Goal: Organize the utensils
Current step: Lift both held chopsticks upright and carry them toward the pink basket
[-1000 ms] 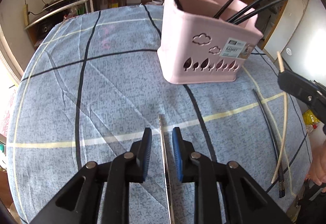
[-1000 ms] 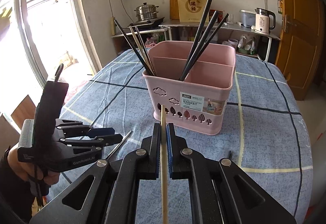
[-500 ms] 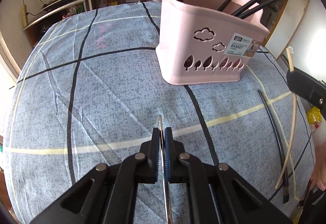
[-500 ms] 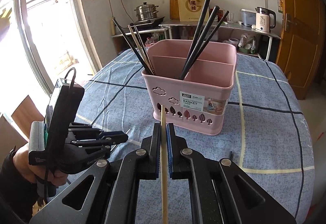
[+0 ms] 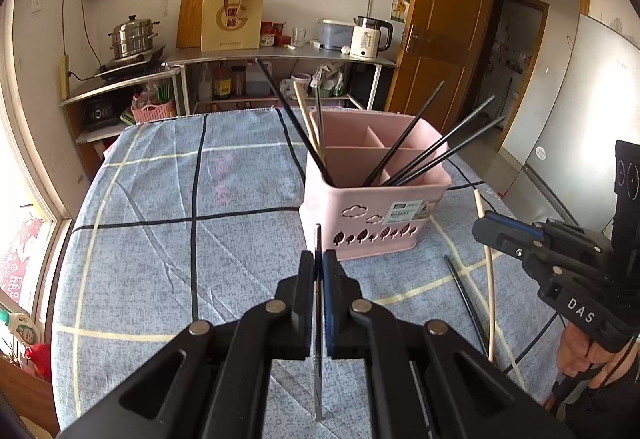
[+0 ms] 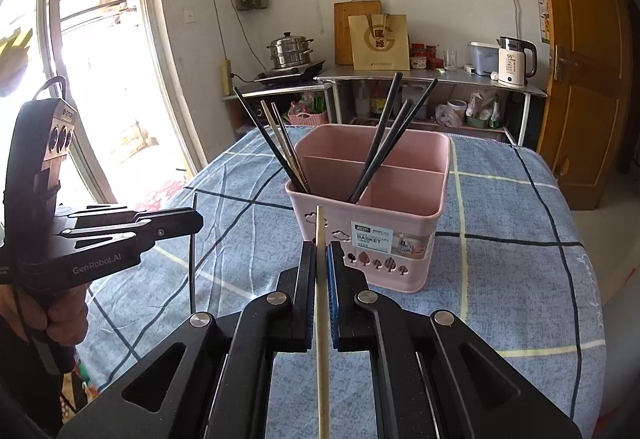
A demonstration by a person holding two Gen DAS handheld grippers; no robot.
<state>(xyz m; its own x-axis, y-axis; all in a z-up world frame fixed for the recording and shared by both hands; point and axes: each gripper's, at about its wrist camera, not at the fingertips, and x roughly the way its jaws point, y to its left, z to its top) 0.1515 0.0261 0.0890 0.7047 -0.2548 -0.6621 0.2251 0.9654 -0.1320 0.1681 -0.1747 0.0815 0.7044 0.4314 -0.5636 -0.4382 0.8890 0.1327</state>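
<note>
jaws clamp chopsticks, grippers tilted downward

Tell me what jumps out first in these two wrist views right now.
The pink basket stands mid-table on the blue checked cloth, dark chopsticks fanning out of its compartments. Each gripper is clamped on a single stick: the left gripper on a thin metal chopstick, the right gripper on a pale wooden chopstick. In the left wrist view, one black chopstick lies on the cloth to the basket's right.
</note>
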